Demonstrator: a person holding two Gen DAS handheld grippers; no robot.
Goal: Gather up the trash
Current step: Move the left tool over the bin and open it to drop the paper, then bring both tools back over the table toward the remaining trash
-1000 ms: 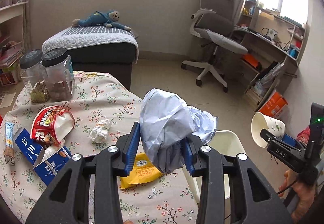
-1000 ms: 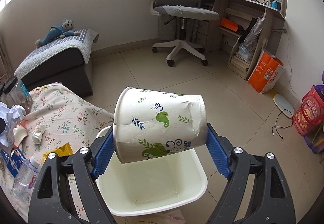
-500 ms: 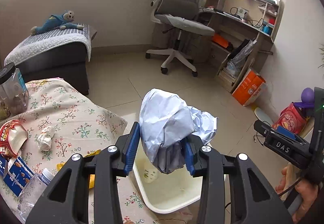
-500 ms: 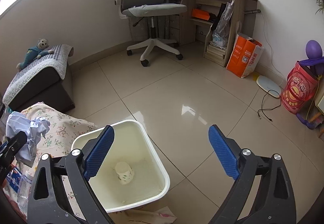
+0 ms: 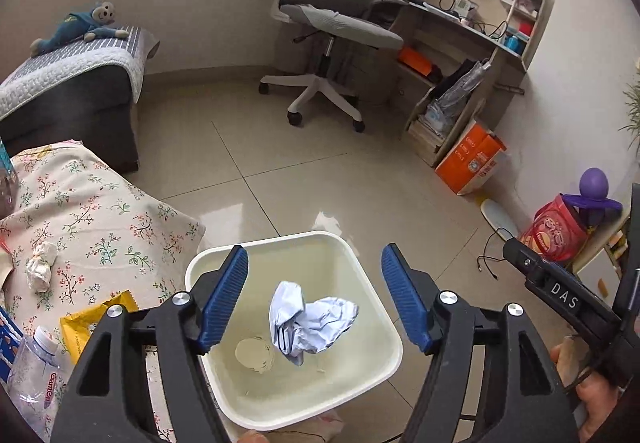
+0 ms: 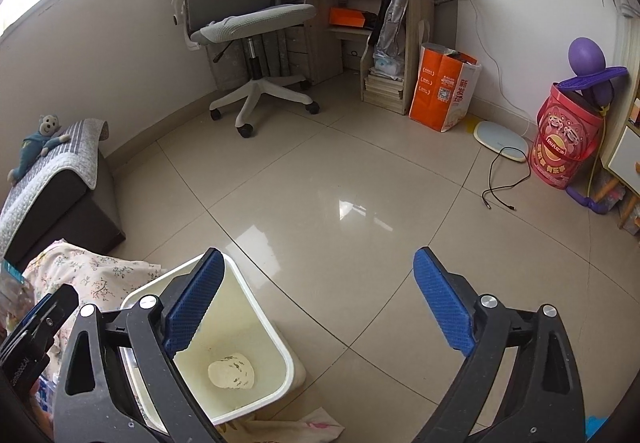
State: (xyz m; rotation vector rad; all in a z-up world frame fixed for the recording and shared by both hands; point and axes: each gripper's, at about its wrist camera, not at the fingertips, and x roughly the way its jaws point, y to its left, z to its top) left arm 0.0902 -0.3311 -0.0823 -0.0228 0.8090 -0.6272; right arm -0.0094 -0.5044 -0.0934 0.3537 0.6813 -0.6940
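Left wrist view: left gripper (image 5: 314, 297) over bin (image 5: 384, 327), jaws opening, gripping nothing; paper wad (image 5: 310, 319) falling free between pads toward cup (image 5: 254, 354) inside. Right gripper (image 6: 316, 303) spread wide, empty, beside bin. Wrapper (image 5: 94, 317), tissue (image 5: 40, 267) on bench (image 5: 100, 211), uncollected.

Crumpled matt paper (image 5: 310, 317) lies in a smooth plastic bin (image 5: 384, 327) on glossy floor tiles (image 6: 360, 183).

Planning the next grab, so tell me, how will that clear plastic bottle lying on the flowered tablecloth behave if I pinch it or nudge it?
The clear plastic bottle looks empty, so it is probably very light. Its thin, see-through wall would likely dent under a squeeze. It lies on its side by the yellow wrapper, so a nudge may roll it along the tablecloth.
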